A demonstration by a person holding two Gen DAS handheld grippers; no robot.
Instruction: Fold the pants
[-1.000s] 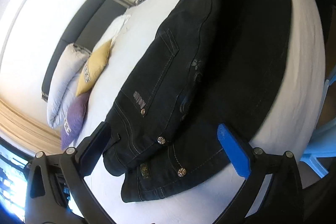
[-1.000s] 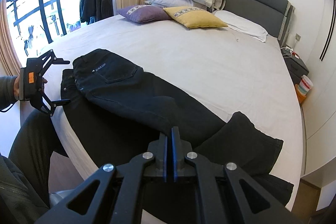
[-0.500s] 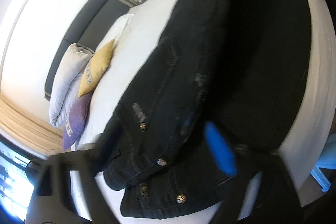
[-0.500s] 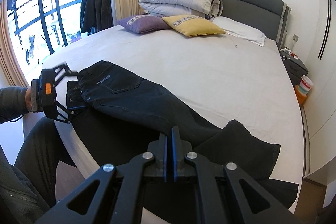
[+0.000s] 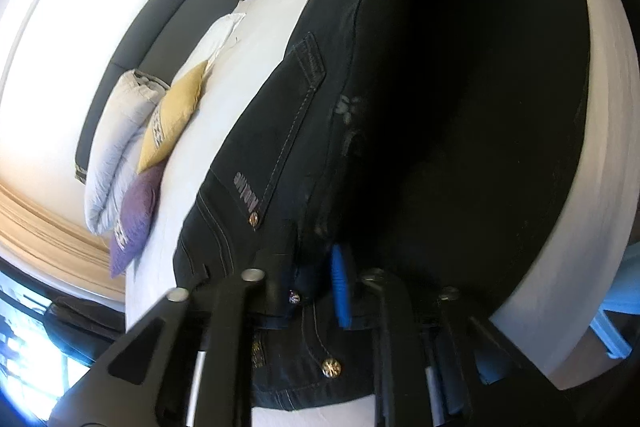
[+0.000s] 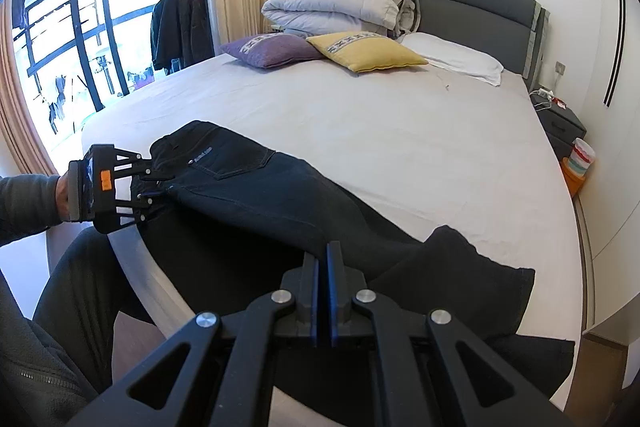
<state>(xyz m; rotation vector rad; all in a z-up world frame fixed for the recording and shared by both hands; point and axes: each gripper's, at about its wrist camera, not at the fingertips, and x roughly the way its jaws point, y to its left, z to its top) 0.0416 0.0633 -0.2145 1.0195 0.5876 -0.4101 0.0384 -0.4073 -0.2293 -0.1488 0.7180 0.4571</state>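
Black jeans (image 6: 280,203) lie along the near edge of the white bed (image 6: 380,131), waist at the left, legs folded over each other toward the right. In the left wrist view the waistband (image 5: 280,307) with metal buttons fills the lower middle. My left gripper (image 5: 316,287) is closed on the waistband; it also shows in the right wrist view (image 6: 160,187) at the waist. My right gripper (image 6: 322,291) is shut and empty, hovering above the jeans' legs near the bed edge.
A purple cushion (image 6: 272,49), a yellow cushion (image 6: 366,51), a white pillow (image 6: 456,61) and a rolled duvet (image 6: 340,7) sit at the dark headboard. A nightstand (image 6: 560,119) stands at the right. A blue stool (image 5: 616,315) is beside the bed.
My left gripper moved in onto the waistband and closed on it. The right gripper stayed shut and rose slightly.
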